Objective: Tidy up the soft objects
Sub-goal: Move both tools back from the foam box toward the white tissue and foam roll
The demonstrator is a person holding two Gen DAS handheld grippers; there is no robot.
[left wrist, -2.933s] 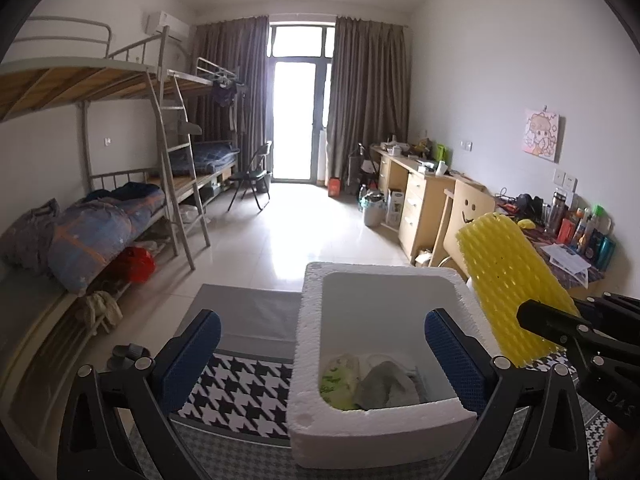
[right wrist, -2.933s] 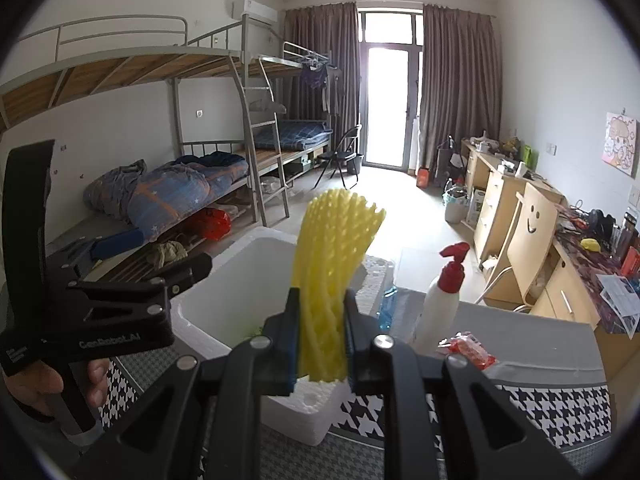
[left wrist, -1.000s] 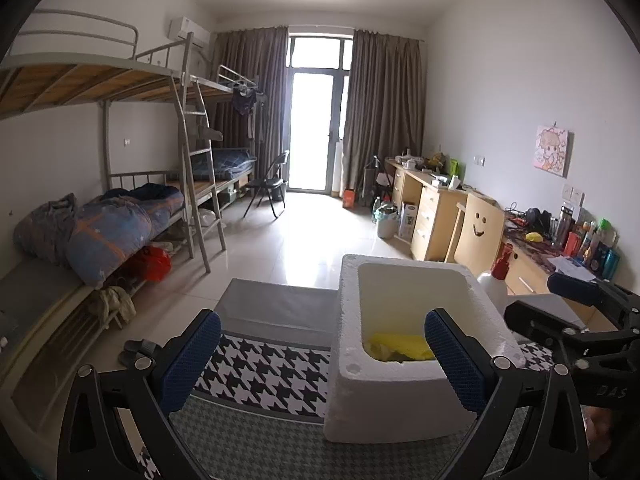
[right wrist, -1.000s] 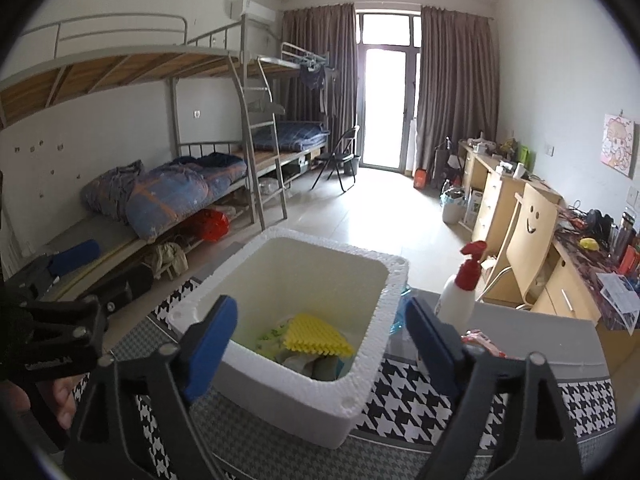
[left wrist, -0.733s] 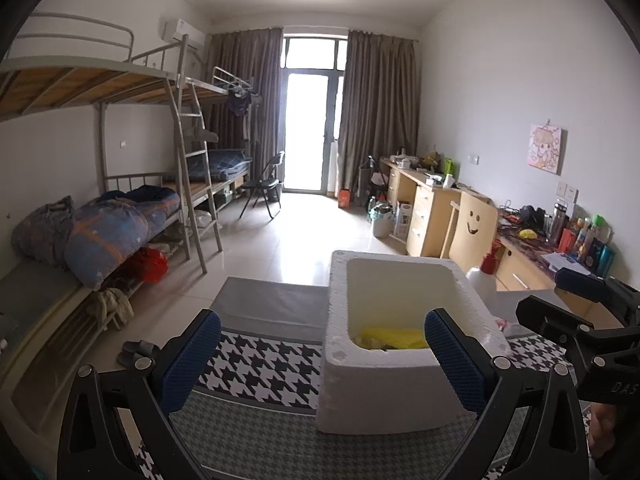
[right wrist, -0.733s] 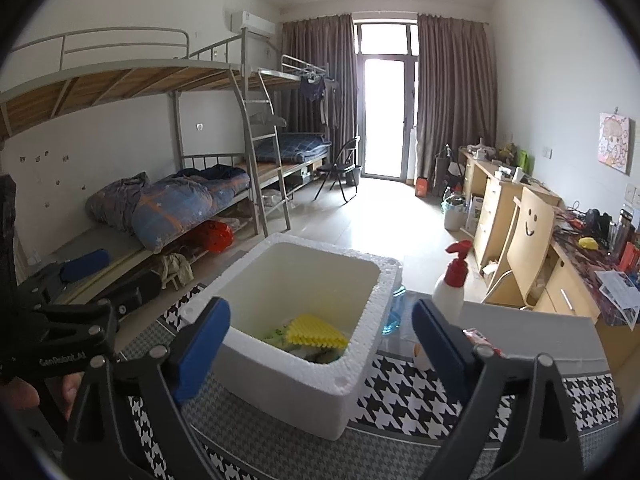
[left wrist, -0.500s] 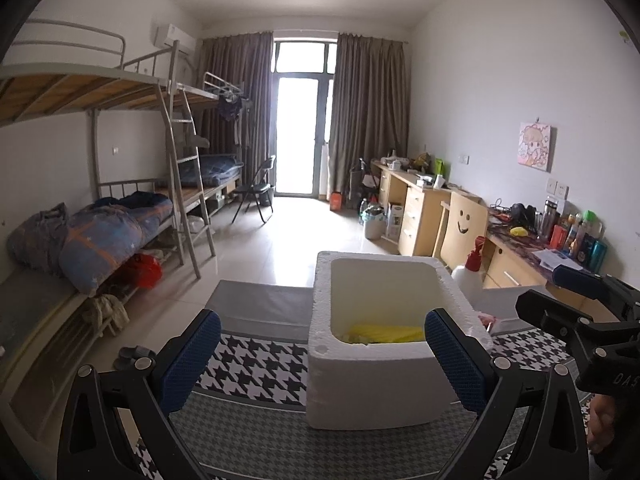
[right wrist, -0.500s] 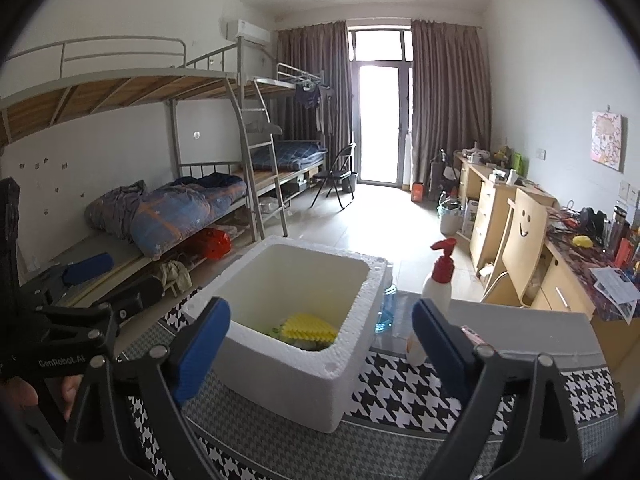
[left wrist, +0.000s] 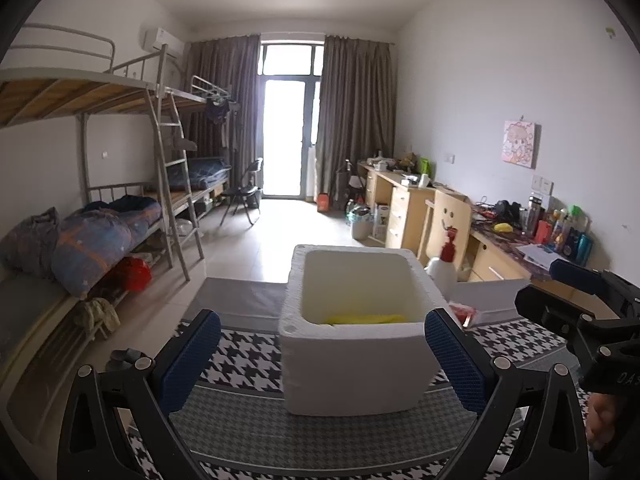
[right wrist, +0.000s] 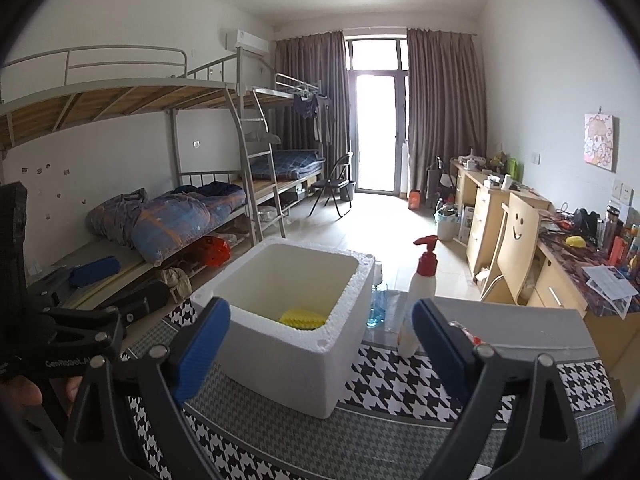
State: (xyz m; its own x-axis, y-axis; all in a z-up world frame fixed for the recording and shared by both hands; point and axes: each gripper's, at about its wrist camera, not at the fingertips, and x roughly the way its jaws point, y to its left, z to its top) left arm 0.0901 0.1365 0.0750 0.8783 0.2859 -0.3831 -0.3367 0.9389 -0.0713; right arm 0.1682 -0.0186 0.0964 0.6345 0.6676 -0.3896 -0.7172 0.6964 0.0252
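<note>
Now my yellow foam net (right wrist: 302,317) lies inside the white box (right wrist: 332,344), low in the middle. Both my left gripper (left wrist: 322,354) and right gripper (right wrist: 320,338) are spread wide, holding nothing. I see no other soft things left on the surface (right wrist: 404,436).

The foam box (right wrist: 280,344) was white, the foam net (right wrist: 302,317) in it yellow. The tablecloth (right wrist: 396,380) bore black-and-white houndstooth. The spray bottle (right wrist: 420,280) was white, red-capped.
</note>
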